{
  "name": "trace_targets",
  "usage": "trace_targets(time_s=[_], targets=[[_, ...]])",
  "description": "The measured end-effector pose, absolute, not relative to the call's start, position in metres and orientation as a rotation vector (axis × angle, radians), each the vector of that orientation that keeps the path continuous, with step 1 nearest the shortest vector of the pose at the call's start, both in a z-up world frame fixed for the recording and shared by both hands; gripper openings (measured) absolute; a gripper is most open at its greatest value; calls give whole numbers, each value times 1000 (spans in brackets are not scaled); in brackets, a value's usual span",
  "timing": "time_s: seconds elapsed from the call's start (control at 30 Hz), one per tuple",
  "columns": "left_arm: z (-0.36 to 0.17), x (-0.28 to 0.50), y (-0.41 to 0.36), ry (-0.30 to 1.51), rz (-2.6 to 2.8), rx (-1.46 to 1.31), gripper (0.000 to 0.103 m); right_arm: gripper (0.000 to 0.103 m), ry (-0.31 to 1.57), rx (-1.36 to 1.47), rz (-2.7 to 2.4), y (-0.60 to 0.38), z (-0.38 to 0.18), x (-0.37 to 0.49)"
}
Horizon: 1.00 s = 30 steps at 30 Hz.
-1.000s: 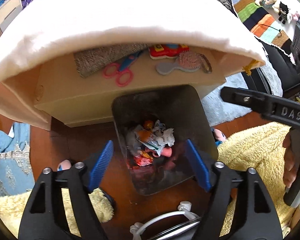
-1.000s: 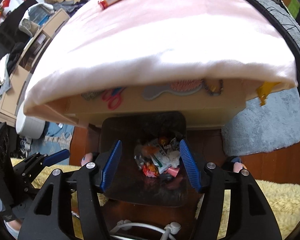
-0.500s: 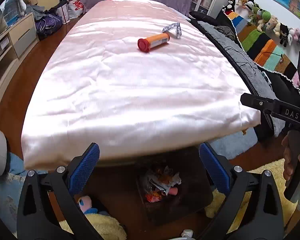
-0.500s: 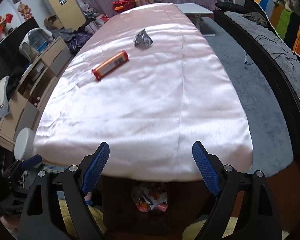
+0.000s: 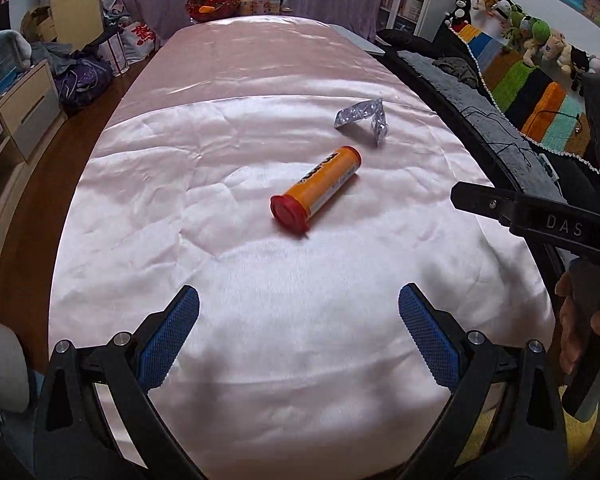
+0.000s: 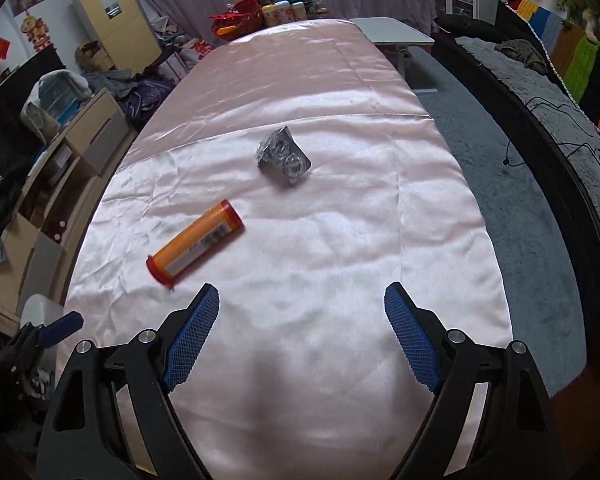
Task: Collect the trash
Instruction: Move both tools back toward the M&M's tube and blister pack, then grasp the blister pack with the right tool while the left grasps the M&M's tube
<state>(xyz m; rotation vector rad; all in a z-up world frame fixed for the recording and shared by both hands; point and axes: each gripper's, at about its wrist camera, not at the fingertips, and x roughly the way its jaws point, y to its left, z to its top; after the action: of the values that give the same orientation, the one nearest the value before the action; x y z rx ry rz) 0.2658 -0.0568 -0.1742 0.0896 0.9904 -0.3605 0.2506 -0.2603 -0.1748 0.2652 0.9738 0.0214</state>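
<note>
An orange tube with a red cap (image 5: 317, 189) (image 6: 195, 243) lies on its side on the pink satin cloth (image 5: 236, 152) (image 6: 340, 208) that covers the long table. Beyond it lies a crumpled silver wrapper (image 5: 363, 116) (image 6: 283, 156). My left gripper (image 5: 299, 332) hovers open over the cloth's near end, nothing between its blue pads (image 5: 168, 340). My right gripper (image 6: 302, 334) is open too, also empty, with the tube just ahead and left of its left pad (image 6: 190, 344). The right gripper's black body and the hand holding it show at the right edge of the left wrist view.
A red basket and several bottles (image 5: 236, 0) (image 6: 268, 10) stand at the table's far end. Drawers and heaped clothes (image 6: 60, 128) line the left side. A grey rug (image 6: 500, 168), a dark couch with a striped blanket (image 5: 532, 96) and plush toys lie right. A white side table (image 6: 392, 34) stands beyond.
Both grippers have risen and tilted up from over the trash bin under the table, so the tabletop with tube and wrapper now fills both views. Both jaws stand wider than a second ago.
</note>
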Motion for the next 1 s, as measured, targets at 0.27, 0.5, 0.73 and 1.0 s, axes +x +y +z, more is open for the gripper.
trace_targets(time_s=[0.27,0.5,0.73,1.0], targets=[[-194,323,-73,1005,-365,114,94,86,966,270,20,-256,-183,329],[-204,353,-84,1010,-385,112,94,86,961,202,11,-248,-188,383],[-214,363,-100,1018,-424,138,76,64,991,161,55,-237,-203,404],[-211,358,-98,1001,-424,149,29,42,993,167,60,-245,-207,396]])
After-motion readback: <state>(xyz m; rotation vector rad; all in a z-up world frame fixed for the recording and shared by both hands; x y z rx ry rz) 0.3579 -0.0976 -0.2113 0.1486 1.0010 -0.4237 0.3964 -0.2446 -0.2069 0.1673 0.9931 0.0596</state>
